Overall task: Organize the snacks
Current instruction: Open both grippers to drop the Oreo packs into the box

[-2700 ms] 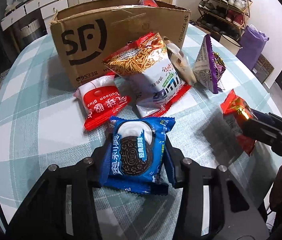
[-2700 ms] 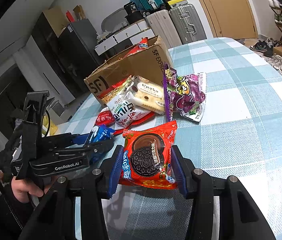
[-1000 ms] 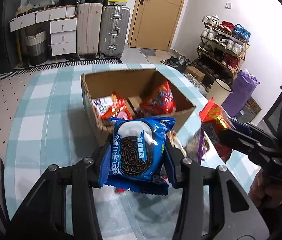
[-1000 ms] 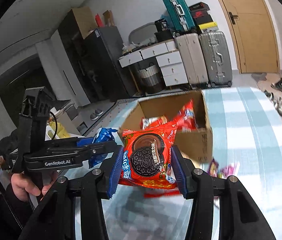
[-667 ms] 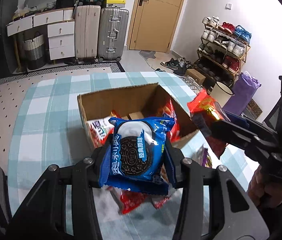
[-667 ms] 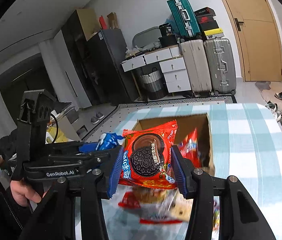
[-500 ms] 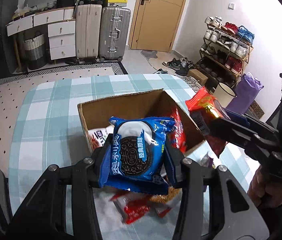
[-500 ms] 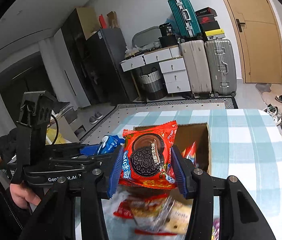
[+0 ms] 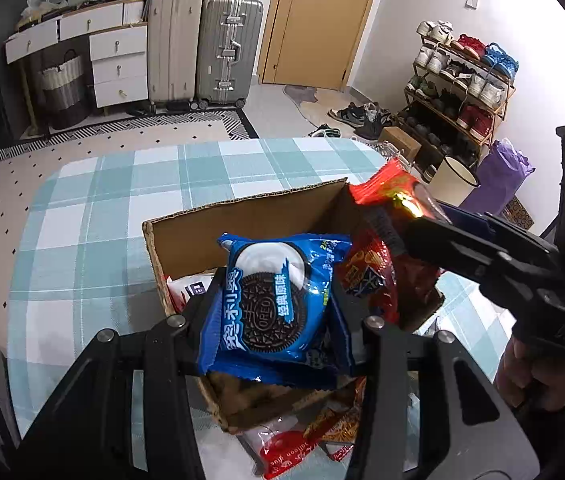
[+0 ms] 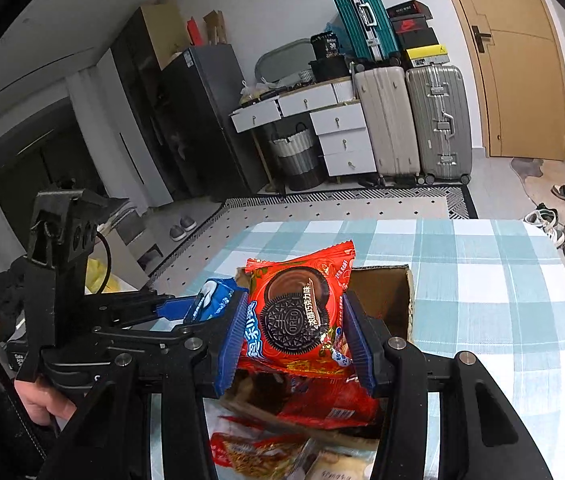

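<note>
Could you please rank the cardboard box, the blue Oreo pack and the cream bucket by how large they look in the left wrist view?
1. cardboard box
2. blue Oreo pack, close to the camera, so flattered
3. cream bucket, far off, so its true size against the pack is unsure

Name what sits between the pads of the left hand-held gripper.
In the left wrist view, a blue Oreo packet is clamped between the pads of the left hand-held gripper.

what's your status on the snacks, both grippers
Left gripper shut on blue oreo pack. Right gripper shut on red oreo pack. Both over open box, snacks already inside. Nothing blocking the drop.
</note>
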{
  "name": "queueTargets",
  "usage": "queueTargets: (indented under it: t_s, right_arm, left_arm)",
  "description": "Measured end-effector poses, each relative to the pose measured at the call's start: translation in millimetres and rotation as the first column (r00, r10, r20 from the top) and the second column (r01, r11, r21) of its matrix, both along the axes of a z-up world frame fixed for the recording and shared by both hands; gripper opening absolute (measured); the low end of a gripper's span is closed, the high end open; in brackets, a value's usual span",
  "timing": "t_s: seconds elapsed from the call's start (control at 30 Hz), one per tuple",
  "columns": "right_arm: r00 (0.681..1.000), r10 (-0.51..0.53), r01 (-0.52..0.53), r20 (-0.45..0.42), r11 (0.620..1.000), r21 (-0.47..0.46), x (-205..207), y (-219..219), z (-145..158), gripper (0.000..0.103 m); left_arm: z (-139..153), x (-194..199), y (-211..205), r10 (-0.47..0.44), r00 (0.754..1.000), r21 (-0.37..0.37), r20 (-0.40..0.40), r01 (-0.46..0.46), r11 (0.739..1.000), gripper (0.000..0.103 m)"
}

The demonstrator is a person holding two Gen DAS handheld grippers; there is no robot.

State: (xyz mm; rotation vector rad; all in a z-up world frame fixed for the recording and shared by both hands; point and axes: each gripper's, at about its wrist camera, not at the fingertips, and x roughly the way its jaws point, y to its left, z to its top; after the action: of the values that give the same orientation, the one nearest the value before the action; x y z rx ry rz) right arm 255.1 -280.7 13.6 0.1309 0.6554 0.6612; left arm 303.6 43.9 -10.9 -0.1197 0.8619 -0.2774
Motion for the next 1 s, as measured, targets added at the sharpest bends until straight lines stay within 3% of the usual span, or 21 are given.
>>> queueTargets:
  t_s: [0.27,0.3,0.33,0.37,0.4,0.43,0.47,1.0]
  right_arm:
    - [1.000,0.005,-0.006,-0.020,0.999,-0.040,22,12,-23,0.048]
    - [1.000,0.000,-0.001,-0.018,0.999,-0.044,23,13,-25,0.048]
    - [1.000,-0.006,0.005,-0.014,0.999,-0.049,25,14,-26,0.051]
    - [1.000,-0.022,0.021,-0.003,0.998,-0.064,26,14,-27,0.055]
    - [0.999,-0.042,0.042,0.009,0.995,-0.085,26,15,-27,0.068]
    - [0.999,-0.049,0.051,0.021,0.994,-0.095,24,15,-27,0.078]
    - [0.998,-0.051,0.054,0.033,0.994,-0.093,23,14,-25,0.080]
    - [0.992,-0.080,0.087,0.095,0.994,-0.073,0,-7,-5,0.080]
  left_arm:
    - [-13,14,8,0.008,1.000,-0.026,-0.008,-0.008,1.000,0.043]
    - [-14,15,8,0.011,1.000,-0.028,-0.005,-0.011,1.000,0.052]
    - [-17,18,10,0.020,1.000,-0.028,-0.008,-0.020,0.999,0.069]
    - [-18,19,11,0.028,1.000,-0.028,-0.011,-0.029,0.999,0.075]
    - [-19,18,14,0.033,0.999,-0.036,-0.007,-0.033,0.999,0.077]
    - [-20,18,16,0.036,0.999,-0.046,-0.004,-0.036,0.998,0.077]
    - [-19,16,18,0.040,0.999,-0.050,0.000,-0.040,0.998,0.077]
    - [0,-19,15,0.063,0.997,-0.026,0.032,-0.062,0.998,0.080]
